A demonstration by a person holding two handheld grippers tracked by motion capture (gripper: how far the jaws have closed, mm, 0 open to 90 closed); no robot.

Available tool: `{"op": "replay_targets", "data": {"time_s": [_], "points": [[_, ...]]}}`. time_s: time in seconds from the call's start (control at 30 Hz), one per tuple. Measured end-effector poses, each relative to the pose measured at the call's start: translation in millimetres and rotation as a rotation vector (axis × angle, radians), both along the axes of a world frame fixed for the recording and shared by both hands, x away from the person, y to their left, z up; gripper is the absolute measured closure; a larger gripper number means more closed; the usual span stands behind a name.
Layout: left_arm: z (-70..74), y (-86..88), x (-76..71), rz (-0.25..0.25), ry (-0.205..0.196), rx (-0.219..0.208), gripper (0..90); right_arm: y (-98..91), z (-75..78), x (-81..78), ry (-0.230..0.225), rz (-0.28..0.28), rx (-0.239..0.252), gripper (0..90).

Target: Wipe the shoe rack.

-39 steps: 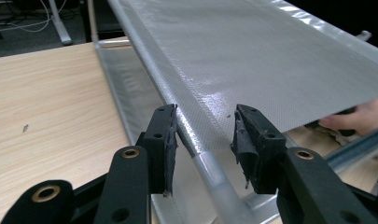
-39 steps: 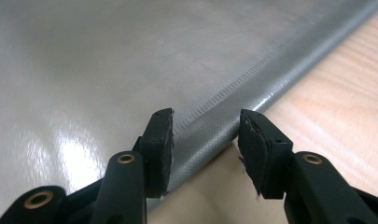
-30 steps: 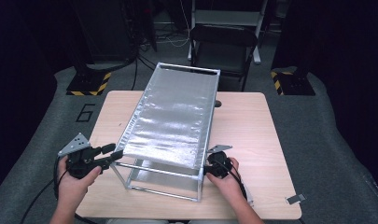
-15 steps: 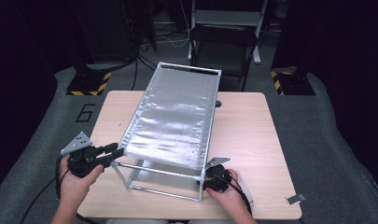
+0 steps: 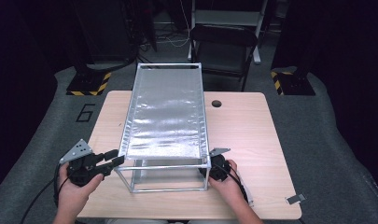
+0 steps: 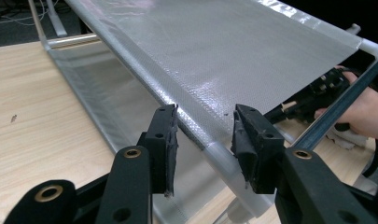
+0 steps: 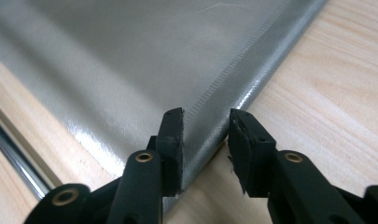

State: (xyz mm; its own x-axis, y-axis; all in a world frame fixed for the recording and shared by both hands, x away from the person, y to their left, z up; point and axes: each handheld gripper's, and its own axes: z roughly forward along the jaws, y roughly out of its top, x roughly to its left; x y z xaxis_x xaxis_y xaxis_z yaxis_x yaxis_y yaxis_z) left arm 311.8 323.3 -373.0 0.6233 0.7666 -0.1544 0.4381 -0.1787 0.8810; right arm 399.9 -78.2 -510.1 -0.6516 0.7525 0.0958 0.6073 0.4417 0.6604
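At twelve o'clock from my hands, on the tabletop (image 5: 242,126), stands the silver-covered wire rack (image 5: 165,116). My left tongs (image 6: 203,140) straddle its near top rail, released. My right tongs (image 7: 205,140), just closing, straddle the cover's seamed edge, not yet gripping.

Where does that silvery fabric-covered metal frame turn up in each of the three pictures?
High view: the frame stands mid-table, running away from the person.
Left gripper view: its tube edge passes between the tongs, sheet stretching to the upper right.
Right gripper view: its stitched edge lies between the tongs.
Shared landmark: the wooden table.
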Motion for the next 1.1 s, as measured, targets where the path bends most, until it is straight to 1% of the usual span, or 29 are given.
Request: {"op": "replay_targets", "data": {"time_s": [0.03, 0.1, 0.13, 0.17, 0.2, 0.23, 0.27, 0.3, 0.33, 0.37, 0.4, 0.43, 0.47, 0.5, 0.53, 0.6, 0.63, 0.7, 0.73, 0.77, 0.8, 0.83, 0.87, 0.9, 0.93, 0.97, 1.0, 1.03, 1.1], "points": [[0.3, -0.3, 0.0, -0.003, 0.002, 0.0, 59.7, -0.6, -0.4, 1.0, 0.018, -0.01, 0.014, 61.2], [1.1, 0.5, 1.4, -0.012, -0.001, 0.009, 59.2, -4.5, 0.0, 2.4, 0.029, -0.005, 0.024, 58.7], [1.3, 0.1, 2.1, 0.0, -0.005, 0.006, 58.4, -5.7, 0.6, 1.0, 0.02, -0.013, 0.031, 58.3], [1.7, 0.4, 3.7, 0.01, -0.023, 0.008, 55.8, -6.8, 2.8, -1.3, 0.016, -0.031, 0.034, 57.8], [3.4, 1.2, 4.6, 0.014, -0.031, 0.01, 54.0, -8.8, 4.8, -3.3, 0.012, -0.03, 0.033, 57.8], [5.1, 1.9, 5.9, 0.02, -0.049, 0.018, 53.8, -10.3, 5.6, -5.5, 0.003, -0.044, 0.047, 57.7], [6.6, 2.3, 7.4, 0.029, -0.069, 0.024, 52.6, -12.6, 7.7, -7.4, 0.007, -0.046, 0.052, 57.7], [8.1, 2.8, 9.2, 0.03, -0.083, 0.027, 51.5, -15.7, 9.4, -8.7, -0.001, -0.039, 0.053, 57.5], [8.9, 2.8, 11.4, 0.029, -0.092, 0.022, 50.9, -17.8, 10.7, -10.7, -0.009, -0.047, 0.054, 57.5], [9.4, 2.8, 14.5, 0.023, -0.092, 0.029, 50.8, -20.5, 12.6, -12.6, -0.007, -0.046, 0.052, 57.5], [9.0, 1.7, 17.9, 0.02, -0.087, 0.035, 50.9, -22.8, 13.8, -14.5, -0.017, -0.046, 0.053, 57.6], [8.3, 0.3, 21.5, 0.005, -0.072, 0.046, 51.1, -24.9, 15.6, -17.3, -0.004, -0.041, 0.055, 57.6], [7.0, -2.6, 24.8, -0.002, -0.062, 0.059, 51.7, -27.1, 16.7, -19.7, -0.015, -0.034, 0.05, 57.7], [5.6, -5.4, 27.6, -0.011, -0.052, 0.084, 52.9, -28.7, 17.7, -23.1, -0.016, -0.031, 0.051, 57.7], [4.3, -7.3, 30.0, -0.013, -0.056, 0.077, 52.6, -30.3, 18.7, -27.0, -0.019, -0.033, 0.047, 57.8], [1.9, -9.7, 35.0, -0.013, -0.047, 0.045, 51.8, -33.7, 20.4, -34.3, -0.017, -0.025, 0.044, 57.9], [0.7, -11.4, 37.3, -0.013, -0.054, 0.039, 51.8, -35.6, 20.9, -37.4, -0.022, -0.021, 0.043, 57.8], [-2.0, -14.6, 43.1, -0.007, -0.057, 0.012, 51.8, -38.7, 22.8, -43.3, -0.018, -0.023, 0.045, 59.9], [-2.3, -15.3, 46.0, -0.006, -0.048, 0.002, 51.9, -40.2, 23.5, -46.0, -0.03, -0.036, 0.036, 59.6], [-2.2, -15.7, 49.0, -0.011, -0.042, 0.002, 51.9, -42.9, 24.2, -47.4, -0.033, -0.035, 0.03, 59.4], [-2.6, -17.0, 51.8, -0.01, -0.039, -0.004, 52.0, -45.6, 24.1, -48.3, -0.033, -0.034, 0.039, 58.6], [-2.5, -18.4, 54.1, -0.007, -0.034, -0.007, 52.0, -47.9, 24.2, -49.7, -0.017, -0.04, 0.055, 58.9], [-2.5, -19.5, 56.8, -0.008, -0.038, -0.006, 52.0, -50.2, 23.9, -50.8, -0.022, -0.046, 0.051, 58.8], [-2.0, -20.1, 59.0, -0.009, -0.038, 0.0, 52.0, -52.7, 24.3, -52.2, -0.016, -0.036, 0.046, 58.8], [-2.3, -20.9, 61.2, -0.002, -0.042, 0.0, 52.0, -53.6, 23.5, -53.4, -0.025, -0.054, 0.048, 58.7], [-2.5, -21.2, 63.1, -0.001, -0.04, -0.003, 52.2, -55.3, 24.0, -55.2, -0.011, -0.049, 0.054, 58.6], [-2.9, -21.4, 64.8, -0.002, -0.041, -0.008, 52.2, -56.4, 23.8, -55.8, -0.018, -0.041, 0.054, 58.5], [-2.7, -21.4, 65.2, -0.003, -0.036, -0.006, 52.2, -56.4, 24.2, -58.0, -0.012, -0.035, 0.061, 58.1], [-3.0, -22.4, 64.8, -0.003, -0.043, -0.007, 52.2, -54.3, 24.8, -61.3, -0.008, -0.036, 0.064, 57.8]]}}
